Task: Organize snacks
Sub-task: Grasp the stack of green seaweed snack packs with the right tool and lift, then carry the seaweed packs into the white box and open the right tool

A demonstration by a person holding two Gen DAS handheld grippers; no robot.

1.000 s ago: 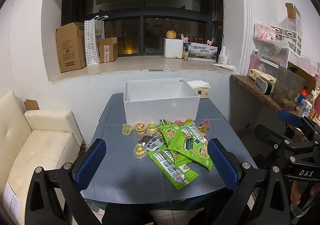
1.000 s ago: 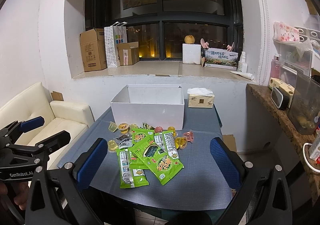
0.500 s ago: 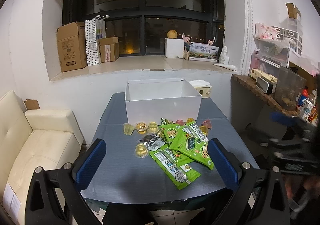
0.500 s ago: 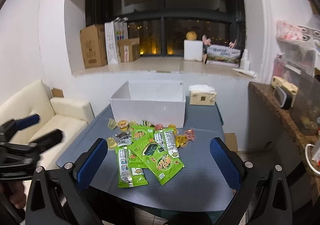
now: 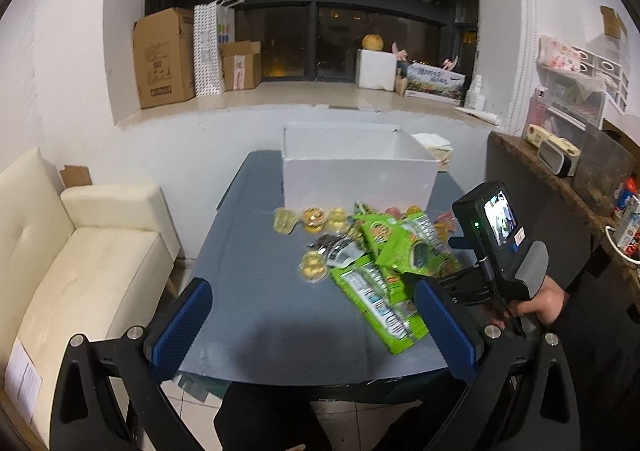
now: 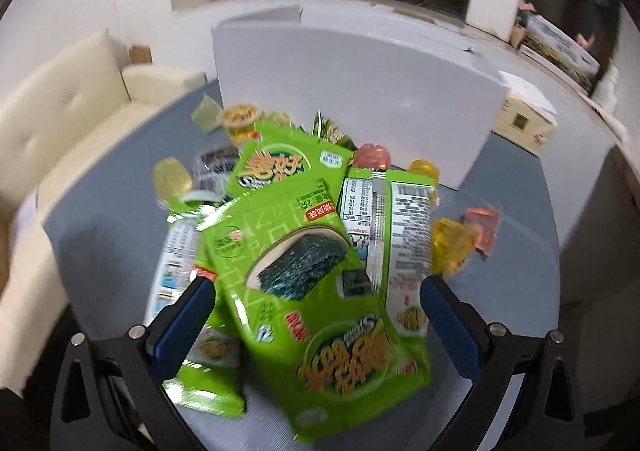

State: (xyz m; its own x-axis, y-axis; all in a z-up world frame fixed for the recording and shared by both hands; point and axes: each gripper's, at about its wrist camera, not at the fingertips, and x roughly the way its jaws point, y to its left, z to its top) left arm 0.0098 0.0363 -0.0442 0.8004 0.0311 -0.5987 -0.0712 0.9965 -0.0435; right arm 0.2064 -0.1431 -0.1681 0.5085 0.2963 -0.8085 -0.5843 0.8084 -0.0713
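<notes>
Seaweed packet (image 6: 304, 283) lying between spread right tool (image 6: 316, 327) fingers, untouched

left wrist: high, back from table (image 5: 256, 291) | right wrist: low, close | shared: snack pile (image 6: 304, 251), white box (image 5: 356, 175)

Green seaweed snack packets (image 6: 304, 271) lie overlapping in a loose heap on the surface, some face up, some showing their printed backs. Small yellow jelly cups (image 5: 314, 217) sit scattered around them; a pink one (image 6: 372, 157), blurred, seems to touch the heap. The open white box (image 5: 356, 171) stands just behind.
</notes>
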